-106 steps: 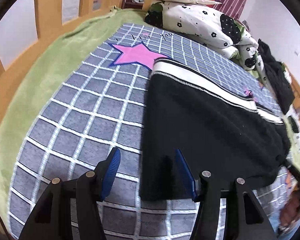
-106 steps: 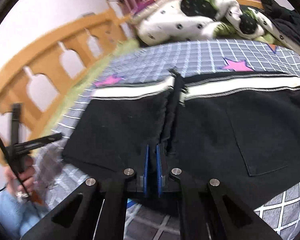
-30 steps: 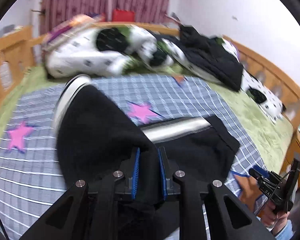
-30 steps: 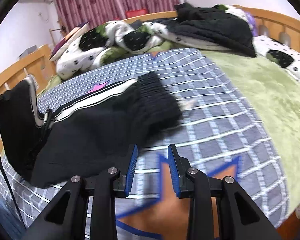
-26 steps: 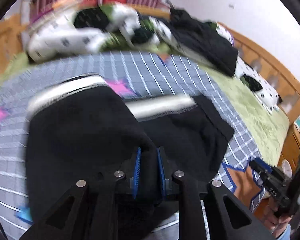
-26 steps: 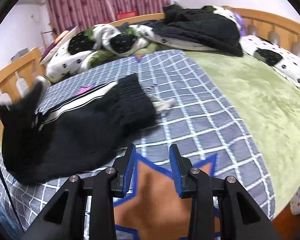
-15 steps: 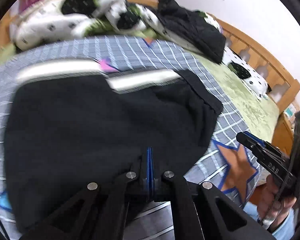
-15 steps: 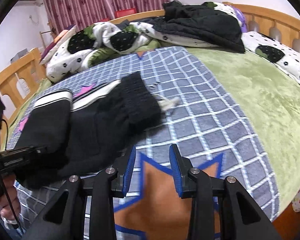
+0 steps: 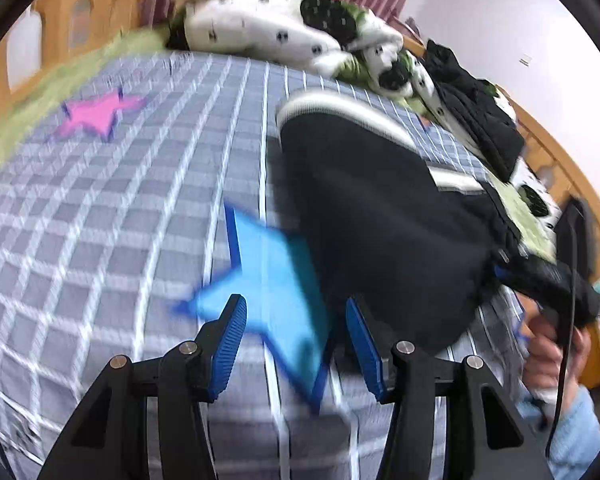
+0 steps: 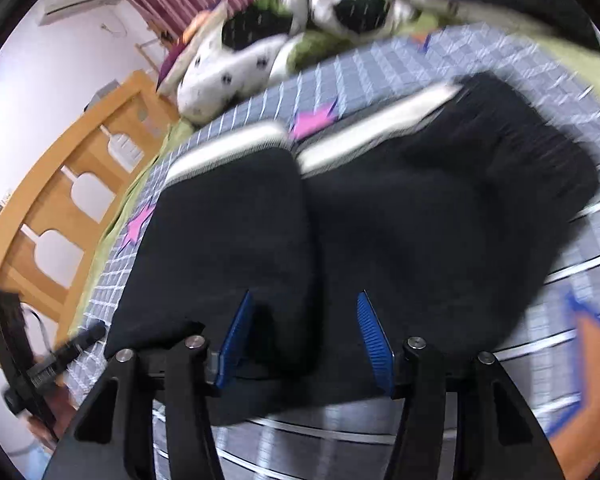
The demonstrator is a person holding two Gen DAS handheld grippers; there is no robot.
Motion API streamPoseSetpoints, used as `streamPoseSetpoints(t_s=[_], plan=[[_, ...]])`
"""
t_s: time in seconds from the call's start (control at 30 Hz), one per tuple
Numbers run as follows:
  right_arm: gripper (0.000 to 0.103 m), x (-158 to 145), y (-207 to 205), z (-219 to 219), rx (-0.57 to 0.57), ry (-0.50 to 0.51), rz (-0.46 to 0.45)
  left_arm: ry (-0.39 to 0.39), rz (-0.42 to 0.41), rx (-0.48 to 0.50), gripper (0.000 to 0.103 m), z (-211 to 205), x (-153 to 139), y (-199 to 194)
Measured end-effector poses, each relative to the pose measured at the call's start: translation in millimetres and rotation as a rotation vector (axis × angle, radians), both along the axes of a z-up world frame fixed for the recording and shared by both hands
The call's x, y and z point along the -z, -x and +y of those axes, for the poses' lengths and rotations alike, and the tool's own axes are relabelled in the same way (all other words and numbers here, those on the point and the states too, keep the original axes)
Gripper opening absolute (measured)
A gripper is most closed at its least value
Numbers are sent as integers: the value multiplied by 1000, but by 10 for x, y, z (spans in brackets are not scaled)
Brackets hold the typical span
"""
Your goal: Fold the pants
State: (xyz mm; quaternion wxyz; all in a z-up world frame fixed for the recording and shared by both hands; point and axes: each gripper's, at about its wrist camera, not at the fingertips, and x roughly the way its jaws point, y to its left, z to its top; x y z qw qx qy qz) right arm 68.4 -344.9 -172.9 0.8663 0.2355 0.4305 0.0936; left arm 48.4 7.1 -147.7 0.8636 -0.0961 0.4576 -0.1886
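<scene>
Checked bedspread [image 9: 100, 208], folded black pants [image 10: 380, 220], both tools angled down, left tool [image 9: 296, 340] and right tool [image 10: 304, 332] just released

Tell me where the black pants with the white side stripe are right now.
The black pants with the white side stripe lie folded on the grey checked bedspread, filling the middle of the right wrist view and sitting right of the blue star in the left wrist view.

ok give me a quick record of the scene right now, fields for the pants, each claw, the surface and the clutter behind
pants: black pants with white side stripe, folded over, lying on the bed
left claw: left claw open, jaws just opened, nothing between them, over a blue star
right claw: right claw open, jaws just opened, over the pants' near edge, pads not pressing
surface: grey checked blanket
behind: spotted white bedding, dark clothes
</scene>
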Motion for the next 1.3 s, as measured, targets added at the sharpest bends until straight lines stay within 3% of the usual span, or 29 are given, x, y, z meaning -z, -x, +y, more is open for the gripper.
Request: streamPoseSetpoints(t_s=[0.1, 0.17, 0.23, 0.33, 0.47, 0.6, 0.67, 0.7, 0.73, 0.9, 1.03, 1.1, 1.17, 1.3], plan=[[47, 147, -138, 154, -9, -57, 40, 25, 7, 41, 50, -71, 140, 118], [28, 191, -186, 194, 24, -44, 52, 22, 19, 82, 50, -204, 176, 132], [20, 100, -159, 152, 12, -88, 18, 1, 12, 127, 50, -395, 187, 127], [18, -231, -74, 92, -13, -102, -77, -80, 16, 134, 51, -642, 246, 113], [18, -749, 75, -18, -44, 23, -202, -92, 6, 91, 51, -843, 271, 66], [17, -984, 123, -299, -49, 146, -252, -139, -13, 74, 49, -1051, 261, 56], [17, -1023, 95, -458, -32, 188, -255, -163, -34, 62, 39, -1136, 226, 58], [17, -1035, 86, -567, -17, 200, -253, -136, -47, 85, 23, -1179, 194, 84], [17, -1052, 83, -683, -10, 200, -255, -124, -57, 103, 19, -1224, 173, 99], [17, -880, 167, -1110, 32, 206, -254, -222, -159, 154, 13, -1499, 134, 175], [17, -327, 126, -1323, 61, 261, -132, -236, -150, 151, 14, -1530, 206, 162], [17, -122, 133, -1332, 59, 276, -115, -244, -146, 139, 16, -1532, 201, 166], [17, -128, 170, -1286, 62, 319, -126, -245, -137, 139, 18, -1518, 187, 178], [18, -177, 151, -1242, 91, 344, -110, -209, -86, 98, 32, -1430, 155, 179]])
